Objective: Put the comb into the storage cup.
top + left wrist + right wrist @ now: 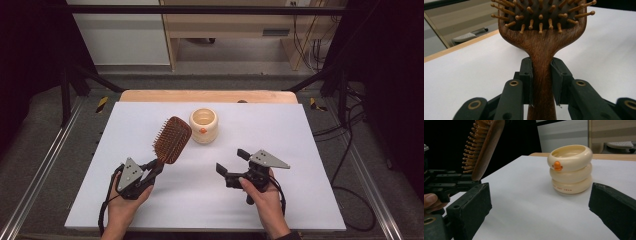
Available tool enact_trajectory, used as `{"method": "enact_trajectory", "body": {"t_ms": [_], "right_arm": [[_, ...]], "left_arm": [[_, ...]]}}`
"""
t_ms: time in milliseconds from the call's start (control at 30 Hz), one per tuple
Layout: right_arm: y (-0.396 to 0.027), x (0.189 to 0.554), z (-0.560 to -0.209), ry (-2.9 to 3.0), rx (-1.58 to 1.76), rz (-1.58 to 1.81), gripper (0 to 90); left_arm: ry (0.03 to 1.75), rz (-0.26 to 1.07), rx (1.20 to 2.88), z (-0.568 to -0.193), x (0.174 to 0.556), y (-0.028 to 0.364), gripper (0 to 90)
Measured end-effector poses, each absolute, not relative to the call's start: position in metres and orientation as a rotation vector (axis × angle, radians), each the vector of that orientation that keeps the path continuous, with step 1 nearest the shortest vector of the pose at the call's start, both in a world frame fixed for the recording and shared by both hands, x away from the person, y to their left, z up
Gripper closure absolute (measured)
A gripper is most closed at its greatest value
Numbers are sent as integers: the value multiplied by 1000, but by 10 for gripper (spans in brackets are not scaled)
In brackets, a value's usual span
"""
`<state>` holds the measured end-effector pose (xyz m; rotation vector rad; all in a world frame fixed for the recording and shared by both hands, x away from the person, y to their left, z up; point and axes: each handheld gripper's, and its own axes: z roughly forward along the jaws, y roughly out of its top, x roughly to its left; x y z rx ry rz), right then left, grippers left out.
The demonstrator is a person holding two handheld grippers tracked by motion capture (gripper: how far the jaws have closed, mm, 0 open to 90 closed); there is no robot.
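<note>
Left tongs (156, 166) clamp brown wooden paddle hairbrush (172, 139) handle; right tongs (230, 161) wide, should straddle cream ribbed ceramic pot (203, 125) squarely before closing.

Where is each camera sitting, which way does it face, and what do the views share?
High view: fixed above the person's side, facing forward and down on the table; both hands, left tongs and right tongs come in from the bottom.
Left gripper view: rides the left tongs, looking along the jaws shut on the brush handle.
Right gripper view: rides the right tongs, jaws open, facing the cup; a fingertip shows at the left edge.
Shared: brush in all three; cup in the high and right gripper views.
</note>
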<state>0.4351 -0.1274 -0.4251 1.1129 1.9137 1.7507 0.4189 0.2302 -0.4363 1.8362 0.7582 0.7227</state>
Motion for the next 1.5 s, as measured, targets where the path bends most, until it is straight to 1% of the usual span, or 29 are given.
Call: {"method": "enact_trajectory", "body": {"t_ms": [300,600,1033,1300,1500], "right_arm": [[-103,433,-422,1950,1087,1790,63],[-83,435,-409,1966,1058,1813,70],[-40,459,-392,1997,1079,1836,60],[-40,458,-393,2005,1076,1895,59],[-40,459,-396,1993,1099,1902,62]], "left_arm": [[741,720,1825,-436,417,226,722],[729,725,1809,-435,415,221,722],[734,727,1787,-433,413,225,722],[730,725,1786,-434,412,222,722],[695,722,1808,-435,408,213,722]]}}
